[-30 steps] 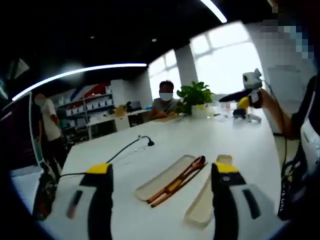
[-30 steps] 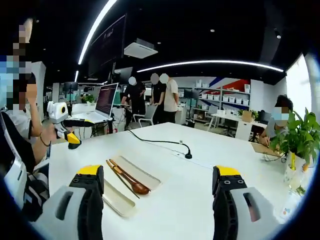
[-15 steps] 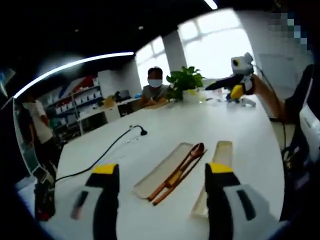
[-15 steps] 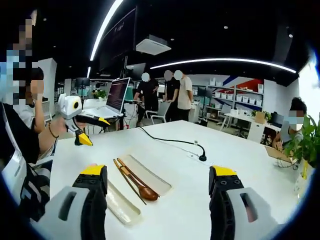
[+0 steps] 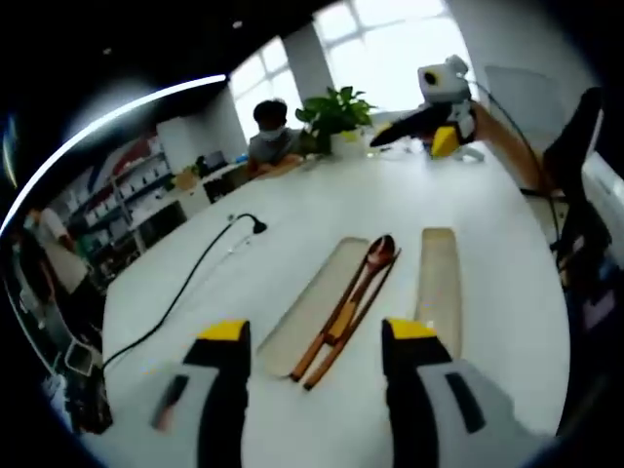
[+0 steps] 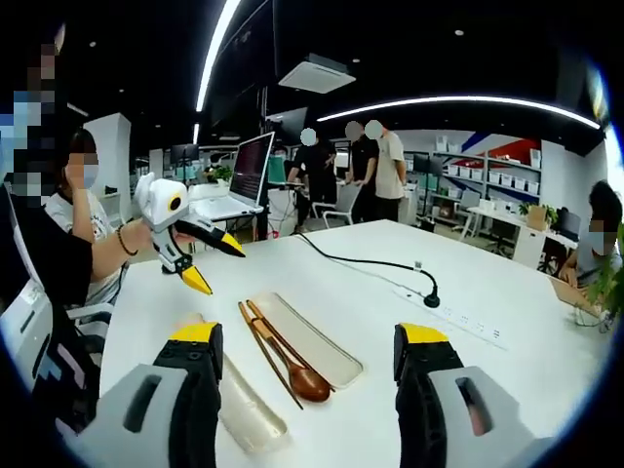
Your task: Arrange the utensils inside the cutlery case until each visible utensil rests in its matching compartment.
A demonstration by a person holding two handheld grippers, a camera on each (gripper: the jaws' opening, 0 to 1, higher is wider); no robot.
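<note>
While both your tongs hang spread and empty above the white table (image 5: 487, 292), you're lining up the first pick. Just ahead of the left tongs (image 5: 314, 336), between their tips, lies the open case tray (image 5: 310, 307), with the wooden spoon (image 5: 375, 255) and chopsticks (image 5: 341, 327) along its edge. The lid (image 5: 440, 283) sits beside them, ahead of the right-hand tip. The right tongs (image 6: 307, 341) frame the same set. Next, I'd say, drop onto a utensil and seat it in its slot.

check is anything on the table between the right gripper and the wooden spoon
Nothing visible does. Bare table lies between the open right gripper and the wooden spoon, which rests beside the chopsticks.
</note>
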